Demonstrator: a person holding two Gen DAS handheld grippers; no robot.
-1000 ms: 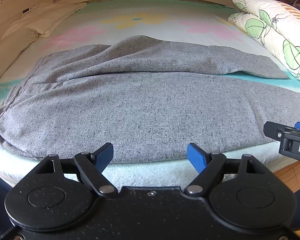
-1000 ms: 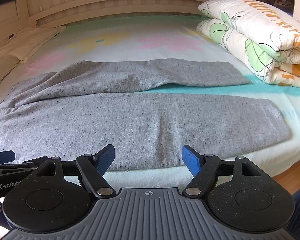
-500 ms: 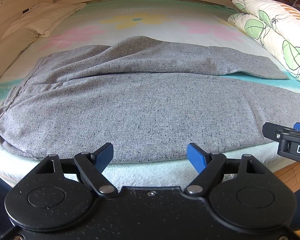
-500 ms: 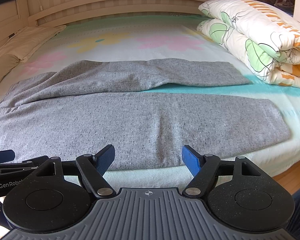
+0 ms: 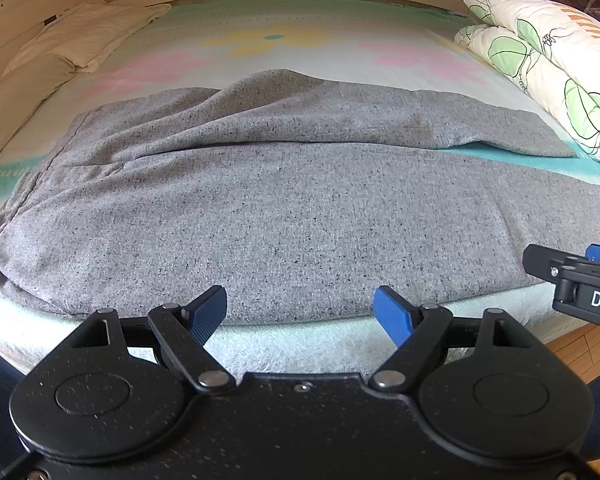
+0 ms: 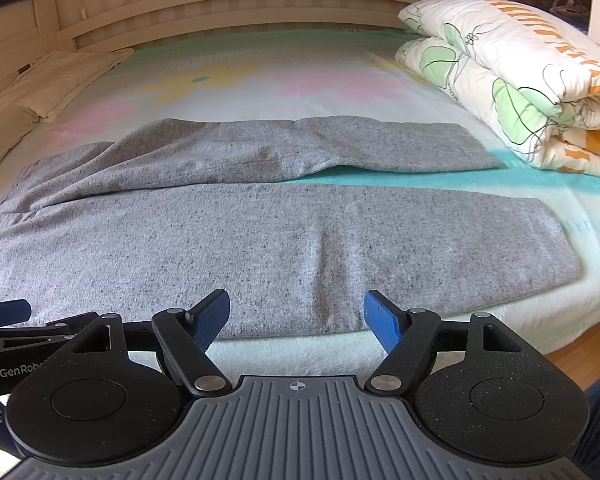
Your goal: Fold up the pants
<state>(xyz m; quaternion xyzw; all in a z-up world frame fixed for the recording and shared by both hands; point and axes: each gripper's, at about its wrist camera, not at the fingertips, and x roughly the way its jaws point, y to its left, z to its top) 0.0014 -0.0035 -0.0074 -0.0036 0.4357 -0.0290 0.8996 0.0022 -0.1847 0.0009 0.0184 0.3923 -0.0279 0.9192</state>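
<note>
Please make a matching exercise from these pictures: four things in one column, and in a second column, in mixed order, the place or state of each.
Things:
1. grey pants
2. folded floral quilt
3. beige pillow
4. left tool

Places or states:
A. open, just before the near bed edge
B. spread flat, legs pointing right
C. far left corner of the bed
D. right side of the bed

Pairs: 1-B, 2-D, 3-C, 4-A

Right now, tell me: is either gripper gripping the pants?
No. The left gripper and right gripper both hang open short of the gray pants, touching nothing.
</note>
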